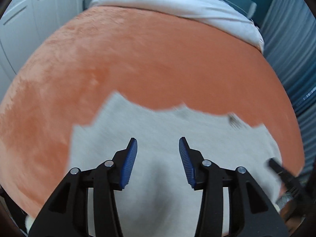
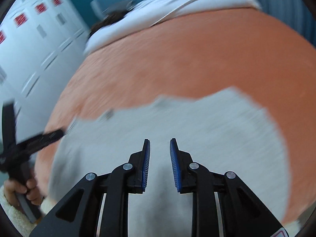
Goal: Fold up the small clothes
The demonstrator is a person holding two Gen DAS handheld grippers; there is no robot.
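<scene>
The left hand-held gripper (image 1: 158,144), black-framed with ribbed blue pads, hangs with its jaws apart and nothing between them, pointing down over the middle of a pale grey, soft knitted garment (image 1: 158,126). The right hand-held gripper (image 2: 159,145), of the same build, has its jaws apart too, though by a narrower gap, and it too is empty above the same cloth. In the right wrist view the left hand-held gripper shows at the left edge, gripped by the person's hand (image 2: 29,189). The garment lies spread flat on an orange, plush bed cover (image 1: 138,59), its far edge cut into stepped corners and a shallow dip that may be a neckline, with a small dark tag (image 1: 232,118) near that edge. Beyond the cover lies a white sheet or duvet (image 1: 177,6), then white panelled doors (image 1: 39,9) and a teal wall. The cloth looks light, limp and not slippery, so it should crease wherever it is lifted and drape from any pinch; I judge the best hold to be a corner or hem edge with each gripper, nipping a single layer clear of the fleecy cover underneath. Both views are smeared by motion blur, so weave, seams and sleeves are hard to make out; the near hem is hidden behind the gripper frames, and what kind of garment it is I cannot tell.
</scene>
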